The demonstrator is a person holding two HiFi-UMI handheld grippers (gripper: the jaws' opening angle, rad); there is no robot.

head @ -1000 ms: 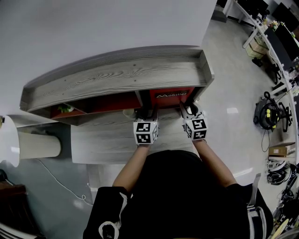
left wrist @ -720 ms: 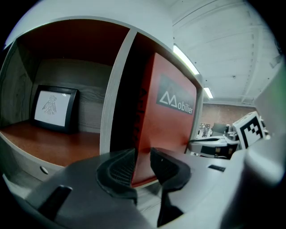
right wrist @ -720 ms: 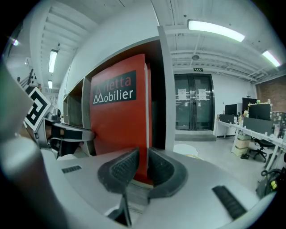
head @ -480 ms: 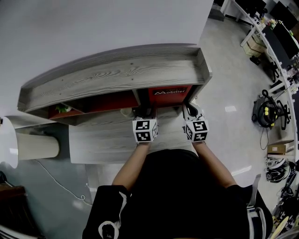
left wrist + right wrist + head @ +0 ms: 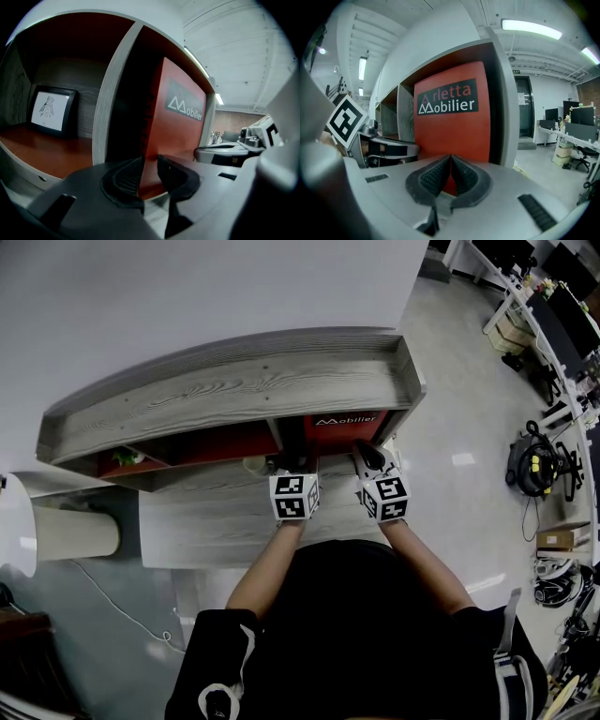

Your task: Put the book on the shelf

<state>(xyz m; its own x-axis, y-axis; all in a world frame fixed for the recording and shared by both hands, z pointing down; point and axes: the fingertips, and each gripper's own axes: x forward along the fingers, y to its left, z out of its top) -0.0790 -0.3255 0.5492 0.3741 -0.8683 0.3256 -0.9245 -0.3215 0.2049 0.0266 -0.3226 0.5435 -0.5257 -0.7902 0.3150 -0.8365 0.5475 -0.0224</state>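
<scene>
A red book (image 5: 342,426) with white "Mobilier" lettering stands upright in the right compartment of the grey wooden shelf (image 5: 234,390). My left gripper (image 5: 292,465) is shut on the book's (image 5: 176,126) left front edge, next to the shelf's upright divider (image 5: 110,108); the edge runs down between the left gripper's (image 5: 149,165) pads. My right gripper (image 5: 366,454) is in front of the book's cover (image 5: 454,117). Its pads meet with nothing between them, and the right gripper (image 5: 450,160) points at the cover's lower part.
A framed picture (image 5: 50,110) leans at the back of the left compartment. The shelf's right side wall (image 5: 506,93) stands close beside the book. A white cylinder (image 5: 56,531) and a cable (image 5: 122,610) lie at the left; office desks and gear (image 5: 534,470) fill the right.
The right gripper's jaws have closed and it has swung left, in front of the book's cover. The left gripper keeps its hold on the book's edge.
</scene>
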